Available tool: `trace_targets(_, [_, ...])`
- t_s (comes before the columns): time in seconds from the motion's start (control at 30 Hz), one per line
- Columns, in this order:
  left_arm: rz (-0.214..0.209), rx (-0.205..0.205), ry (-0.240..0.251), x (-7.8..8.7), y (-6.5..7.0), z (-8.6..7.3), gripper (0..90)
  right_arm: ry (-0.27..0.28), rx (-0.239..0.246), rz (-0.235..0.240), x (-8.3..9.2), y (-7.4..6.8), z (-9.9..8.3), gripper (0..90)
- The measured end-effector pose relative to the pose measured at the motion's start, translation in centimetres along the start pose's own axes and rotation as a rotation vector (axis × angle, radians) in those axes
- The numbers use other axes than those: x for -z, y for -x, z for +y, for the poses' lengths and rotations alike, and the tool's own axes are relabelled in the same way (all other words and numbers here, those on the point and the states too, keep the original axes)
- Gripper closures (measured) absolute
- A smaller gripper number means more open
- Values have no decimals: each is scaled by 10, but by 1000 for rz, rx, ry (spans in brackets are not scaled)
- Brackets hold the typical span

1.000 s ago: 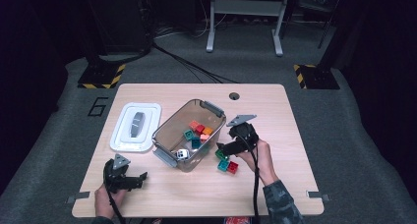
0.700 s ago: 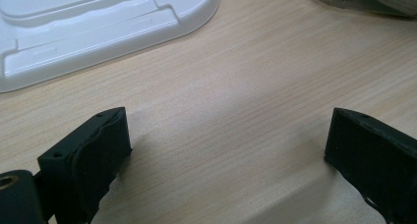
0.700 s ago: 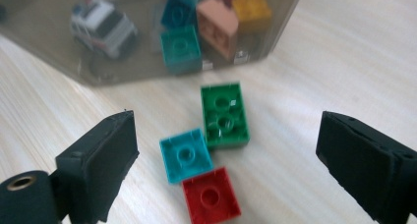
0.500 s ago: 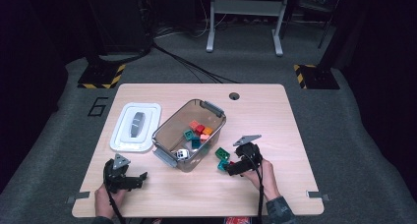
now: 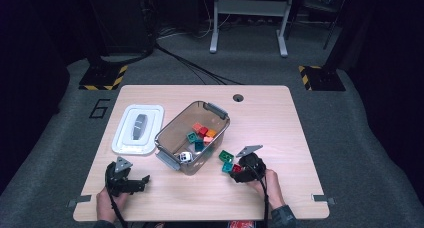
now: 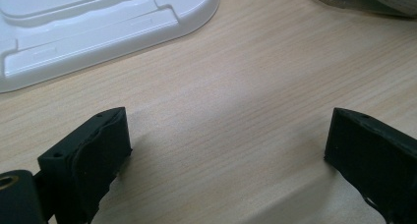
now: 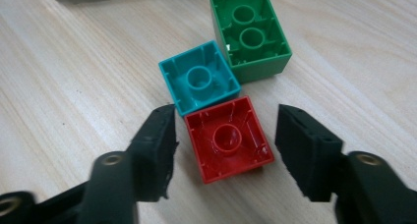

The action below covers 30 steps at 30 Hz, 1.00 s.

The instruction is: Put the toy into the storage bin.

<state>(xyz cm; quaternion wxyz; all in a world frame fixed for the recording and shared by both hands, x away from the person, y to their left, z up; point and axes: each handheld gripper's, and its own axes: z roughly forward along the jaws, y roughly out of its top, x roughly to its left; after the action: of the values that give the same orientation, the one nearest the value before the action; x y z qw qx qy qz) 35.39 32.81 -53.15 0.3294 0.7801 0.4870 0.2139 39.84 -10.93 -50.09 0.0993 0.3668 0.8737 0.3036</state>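
Wood table (image 5: 300,133), clear bin (image 5: 172,138) w/ ~6 blocks, left fingers (image 6: 105,140) wide, right fingers (image 7: 157,135) narrowing round red block (image 7: 227,138), not touching.

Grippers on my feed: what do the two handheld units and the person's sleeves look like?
Both are black. The left gripper and right gripper each carry a grey three-cornered plate on top and trail a black cable back along the forearm. Up close the jaws are blocky black pieces with small holes and brass-coloured screws at the base. The right sleeve looks dark and patterned.

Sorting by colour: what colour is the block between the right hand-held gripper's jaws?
Red, clearest in the right gripper view.
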Motion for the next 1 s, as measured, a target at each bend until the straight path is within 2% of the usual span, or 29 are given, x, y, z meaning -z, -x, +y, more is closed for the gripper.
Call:
trace_targets(0.1, [-1, 0, 0, 0, 0, 0, 33, -11, 16, -9, 0, -1, 0, 509])
trace_targets(0.23, [0, 0, 0, 0, 0, 0, 32, -10, 18, -15, 1, -2, 0, 538])
trace_targets(0.3, [0, 0, 0, 0, 0, 0, 33, -8, 20, -20, 1, -2, 0, 580])
trace_targets(0.57, [0, 1, -1, 0, 0, 0, 33, -4, 14, -21, 2, 0, 0, 585])
trace_targets(0.6, [0, 0, 0, 0, 0, 0, 33, -1, 14, -33, 3, 0, 0, 585])
trace_targets(1.0, [-1, 0, 0, 0, 0, 0, 33, 27, 5, -40, 14, 4, 6, 585])
